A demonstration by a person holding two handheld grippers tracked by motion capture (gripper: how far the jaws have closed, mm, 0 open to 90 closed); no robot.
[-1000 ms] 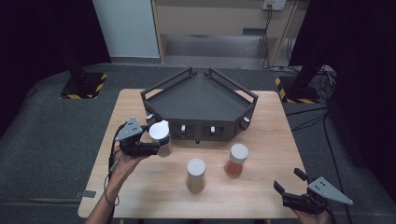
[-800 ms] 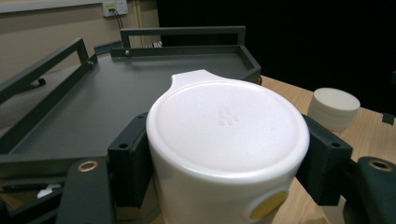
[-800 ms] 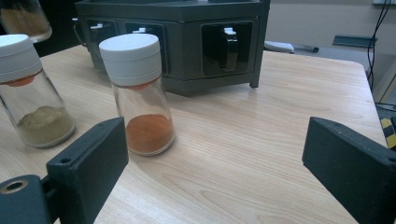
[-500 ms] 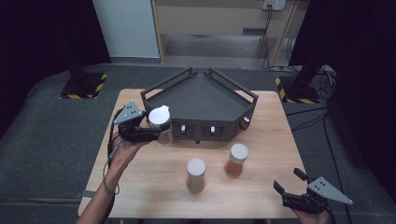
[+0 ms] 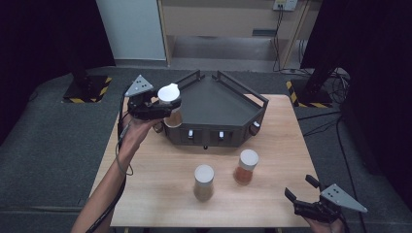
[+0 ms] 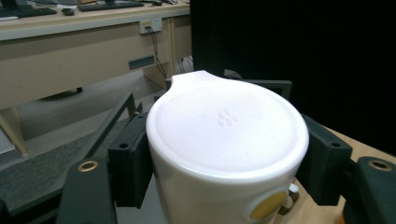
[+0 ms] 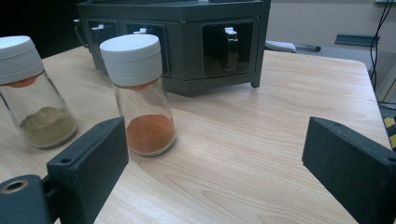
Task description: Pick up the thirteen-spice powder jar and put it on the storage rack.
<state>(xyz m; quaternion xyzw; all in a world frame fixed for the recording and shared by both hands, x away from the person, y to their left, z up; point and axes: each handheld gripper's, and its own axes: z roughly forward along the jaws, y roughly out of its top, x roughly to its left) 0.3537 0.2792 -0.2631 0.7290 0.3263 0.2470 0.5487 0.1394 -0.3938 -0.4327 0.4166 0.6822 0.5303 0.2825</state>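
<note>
Left gripper (image 5: 163,108) clamped on white-capped jar (image 5: 170,99), held in air beside dark rack (image 5: 228,104); right gripper (image 5: 303,191) jaws apart, low over table (image 5: 272,204) near edge

White-capped spice jar (image 5: 170,104) held upright in the air, just beside the dark rack's (image 5: 218,104) left corner
</note>
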